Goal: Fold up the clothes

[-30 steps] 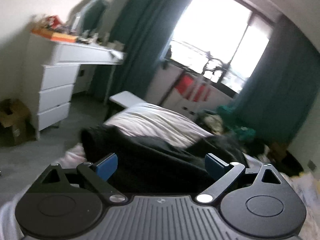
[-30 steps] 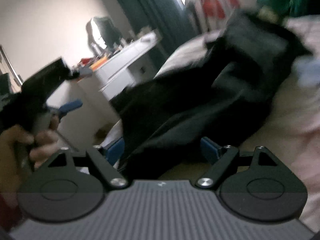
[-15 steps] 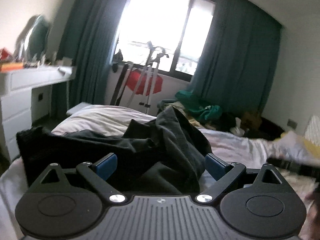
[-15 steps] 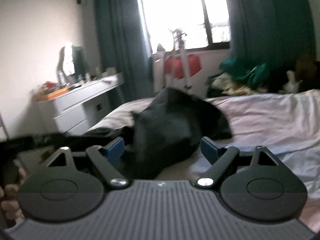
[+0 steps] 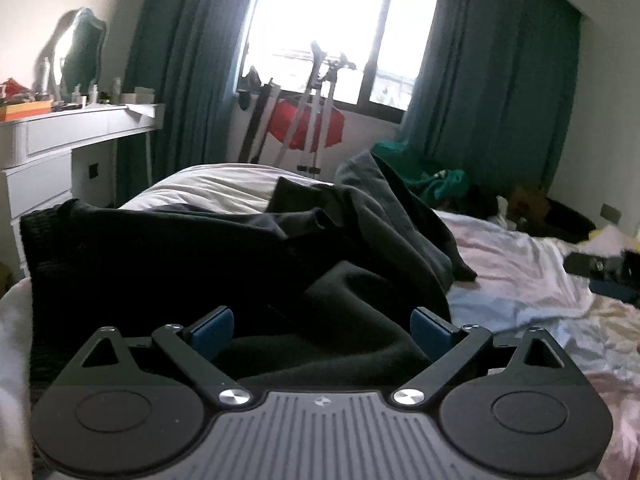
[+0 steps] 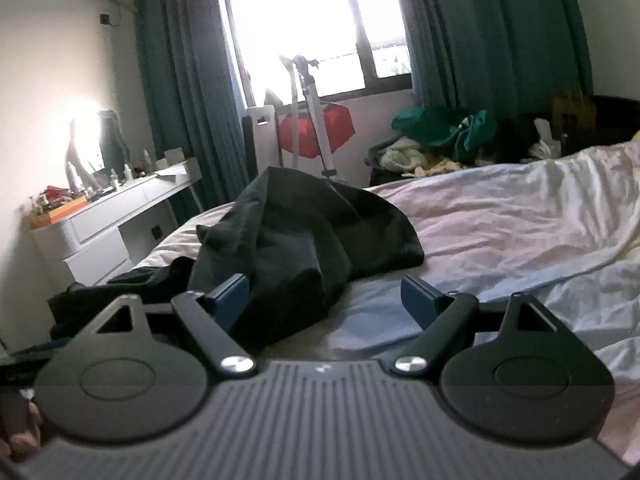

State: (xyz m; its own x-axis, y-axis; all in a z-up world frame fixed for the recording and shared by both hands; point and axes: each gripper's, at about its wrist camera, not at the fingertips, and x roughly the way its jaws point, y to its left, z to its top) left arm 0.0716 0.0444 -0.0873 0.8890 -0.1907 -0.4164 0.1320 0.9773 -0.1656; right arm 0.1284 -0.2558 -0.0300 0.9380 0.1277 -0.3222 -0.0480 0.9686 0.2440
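A dark, crumpled garment (image 5: 248, 256) lies heaped on the bed (image 5: 516, 280). In the left wrist view my left gripper (image 5: 322, 326) is open and low over the near edge of the garment, whose cloth spreads between its blue pads (image 5: 210, 326). In the right wrist view the garment (image 6: 304, 236) is heaped ahead and to the left. My right gripper (image 6: 324, 298) is open and empty, its left pad (image 6: 230, 294) beside the garment's near fold, its right pad over bare sheet (image 6: 500, 224).
A white dresser (image 5: 60, 148) with clutter and a mirror stands left of the bed. A drying rack with red cloth (image 5: 306, 124) stands under the window. A pile of green clothes (image 6: 444, 128) lies by the curtains. The right gripper's body shows at the right edge (image 5: 604, 268).
Both grippers have swung from the dresser side to face the window and dropped lower toward the bed. The garment has settled onto the bed. Both stay open.
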